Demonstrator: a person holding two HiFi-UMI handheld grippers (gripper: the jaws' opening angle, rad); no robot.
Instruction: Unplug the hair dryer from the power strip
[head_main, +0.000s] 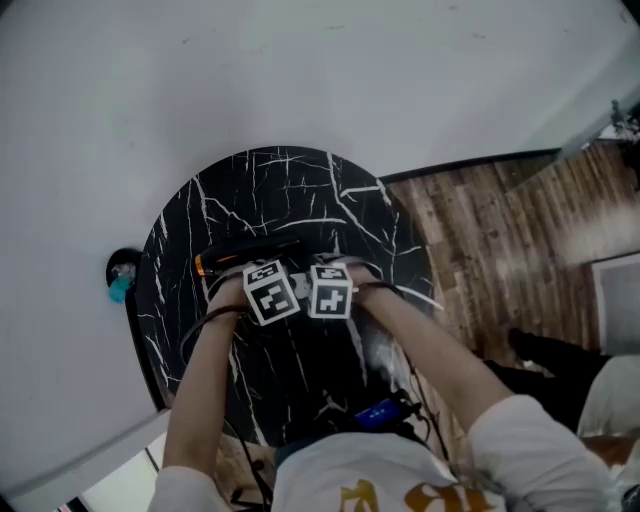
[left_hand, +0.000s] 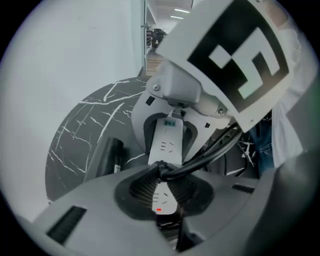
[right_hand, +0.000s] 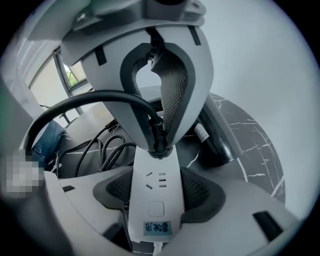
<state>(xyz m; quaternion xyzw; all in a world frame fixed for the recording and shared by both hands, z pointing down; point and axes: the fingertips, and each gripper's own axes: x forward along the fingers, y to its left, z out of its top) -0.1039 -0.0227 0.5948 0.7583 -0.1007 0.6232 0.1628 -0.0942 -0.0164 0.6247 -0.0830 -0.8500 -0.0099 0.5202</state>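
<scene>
On the black marble table (head_main: 290, 190) lies a white power strip (right_hand: 156, 195) with a black plug (right_hand: 157, 144) in its socket. My left gripper (right_hand: 158, 146) points down over it, jaws shut on the plug (left_hand: 161, 170), whose cable (left_hand: 212, 150) curves off to the side. My right gripper (right_hand: 156, 192) is shut on the strip, one pad on each long side near its labelled end. A red lamp (left_hand: 159, 210) glows on the strip (left_hand: 167, 145). The black hair dryer (right_hand: 216, 136) lies beside the strip. In the head view the marker cubes of both grippers (head_main: 272, 292) (head_main: 330, 290) hide the strip.
Loose black cable loops (right_hand: 100, 150) lie on the table by the strip. The round table's edge runs close on all sides, with wood floor (head_main: 500, 240) to the right. A small teal and black object (head_main: 122, 275) sits off the table's left edge.
</scene>
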